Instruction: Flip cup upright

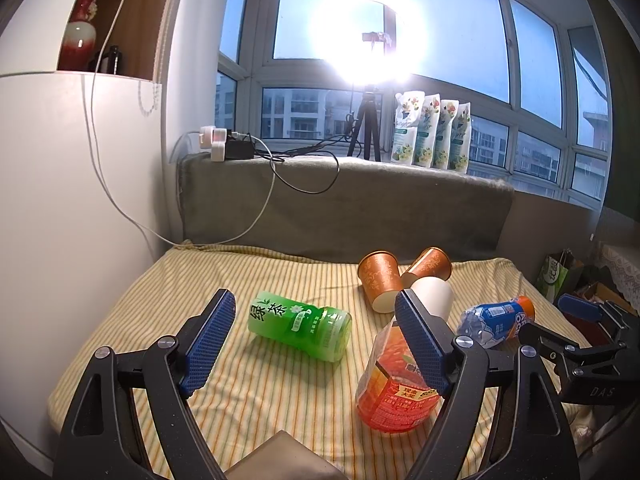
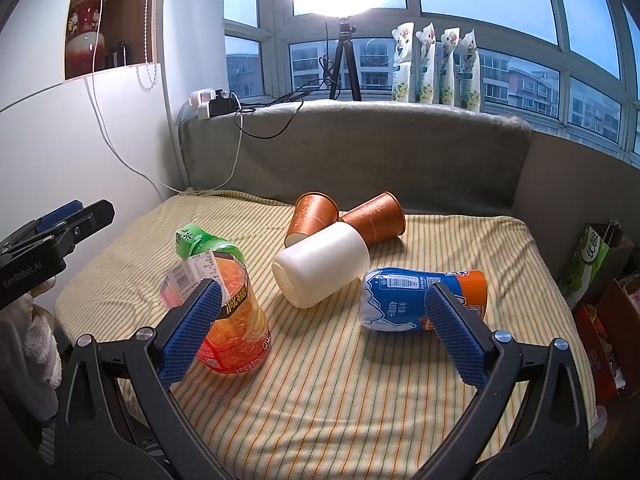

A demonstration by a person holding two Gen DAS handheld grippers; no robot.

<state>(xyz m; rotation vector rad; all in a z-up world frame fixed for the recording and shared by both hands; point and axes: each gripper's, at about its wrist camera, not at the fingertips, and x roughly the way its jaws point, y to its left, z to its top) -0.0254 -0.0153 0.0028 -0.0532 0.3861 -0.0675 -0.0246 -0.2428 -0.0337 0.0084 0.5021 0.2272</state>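
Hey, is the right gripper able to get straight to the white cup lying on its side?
Probably yes. The right gripper is open and aimed at the white cup, with only bare striped cloth between them; the orange bottle and blue bottle flank the path.

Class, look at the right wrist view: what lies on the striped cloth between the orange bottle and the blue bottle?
Only the white cup, on its side, sits back in the gap between the orange bottle and blue bottle; nearer the camera, bare striped cloth.

Probably a home: striped bedding [image 2: 360, 380], window sill [image 2: 360, 106] clutter, shelf vase [image 2: 82, 36].
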